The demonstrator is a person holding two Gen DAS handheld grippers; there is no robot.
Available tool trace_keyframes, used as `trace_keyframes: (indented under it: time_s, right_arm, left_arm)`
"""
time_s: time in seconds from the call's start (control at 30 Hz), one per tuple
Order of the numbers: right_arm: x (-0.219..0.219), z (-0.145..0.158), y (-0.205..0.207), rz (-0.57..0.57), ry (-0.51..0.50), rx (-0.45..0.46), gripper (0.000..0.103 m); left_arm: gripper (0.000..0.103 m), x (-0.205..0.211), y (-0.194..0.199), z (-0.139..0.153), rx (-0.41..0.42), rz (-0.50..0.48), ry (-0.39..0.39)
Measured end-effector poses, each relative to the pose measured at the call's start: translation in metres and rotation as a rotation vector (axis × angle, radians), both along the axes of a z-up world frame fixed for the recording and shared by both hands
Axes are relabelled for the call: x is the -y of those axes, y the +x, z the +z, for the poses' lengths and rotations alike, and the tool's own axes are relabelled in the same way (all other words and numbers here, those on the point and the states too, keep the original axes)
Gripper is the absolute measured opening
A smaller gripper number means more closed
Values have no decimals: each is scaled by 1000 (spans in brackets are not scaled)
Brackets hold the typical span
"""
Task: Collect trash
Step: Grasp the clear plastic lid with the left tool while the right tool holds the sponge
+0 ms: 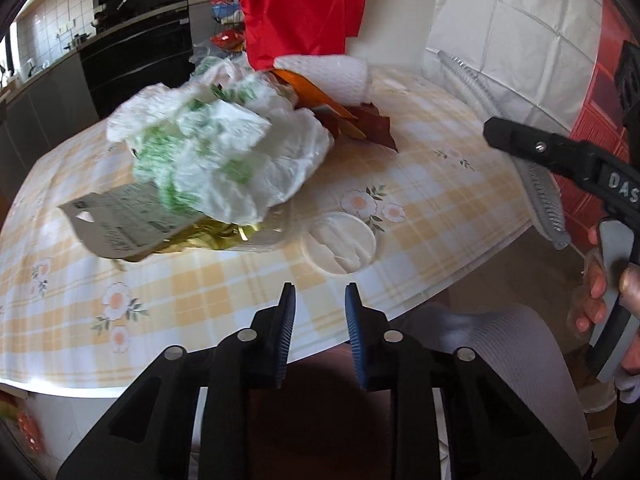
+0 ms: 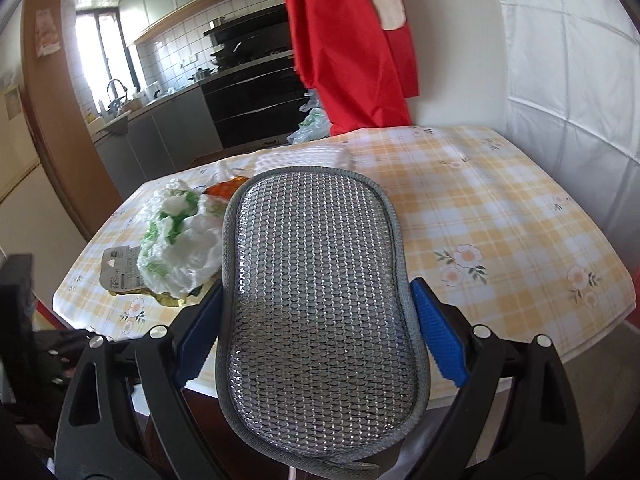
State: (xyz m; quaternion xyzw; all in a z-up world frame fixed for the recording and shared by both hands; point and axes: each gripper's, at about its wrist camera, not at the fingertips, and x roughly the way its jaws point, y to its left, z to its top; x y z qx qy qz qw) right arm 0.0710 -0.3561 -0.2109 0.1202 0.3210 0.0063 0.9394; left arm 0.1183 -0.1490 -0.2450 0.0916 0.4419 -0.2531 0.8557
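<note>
From the left wrist view, the left gripper (image 1: pixel 320 292) sits at bottom centre with its jaws a narrow gap apart and nothing between them, poised over the near edge of the table (image 1: pixel 440 168) with its yellow checked cloth. The trash pile (image 1: pixel 216 160) lies in the centre left of that frame: crumpled white and green plastic wrap on top, a printed card label (image 1: pixel 116 220) and gold foil sticking out beneath, brown and orange wrappers (image 1: pixel 348 120) behind. A clear round lid (image 1: pixel 340 242) rests just below and right of the pile (only this view shows it).

At the right edge of the same frame, a hand (image 1: pixel 600 284) works the right gripper (image 1: pixel 532 168), seen side-on, clamping a grey scrubbing pad (image 1: pixel 546 204) edgewise.

The right wrist view shows the pad (image 2: pixel 320 304) face-on: a silvery mesh oblong filling the centre, held between the blue fingers (image 2: pixel 440 332) of the right gripper (image 2: pixel 316 320). The pile (image 2: pixel 180 240) sits at centre left there, partly hidden by the pad. A red cloth (image 2: pixel 344 40) hangs at top centre.
</note>
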Motion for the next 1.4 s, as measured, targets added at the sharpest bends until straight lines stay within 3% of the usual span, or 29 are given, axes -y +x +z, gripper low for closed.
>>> trace_keyframes:
  time_s: [0.17,0.3,0.53,0.67,0.9,1.1,1.17,1.2,1.23,1.4]
  right_arm:
    - [33,-9,-9,-55,47,0,88]
    - [48,-15,-14,-83,72,0,88]
    - [54,-20,-15,-82,95,2,88]
    - [55,-19,-16,-81,97,7,88]
    - [57,-16,-19,-89,100,18,88]
    - [51,-15,-15,-66,101,8,88]
    - [51,-13,-15,-64,97,10,88]
    - [50,-13,-14,-64,95,11,88]
    - [51,-12,-15,-66,93,13,88]
    - [50,-11,-15,-67,93,8,88]
  left_arm:
    - [24,12,24,-29,-94,123,-51]
    - [25,18,37,-40,-92,204,-66]
    - [43,45,46,-51,-51,250,7]
    - [43,54,43,-54,-25,244,48]
    - [40,34,34,-52,-60,285,41]
    - [45,40,34,-53,-31,253,75]
    - [42,40,34,-53,-28,238,63]
    - [21,39,34,-52,-28,228,53]
    - [15,39,33,-51,-34,218,45]
    - [14,34,28,-47,-45,202,5]
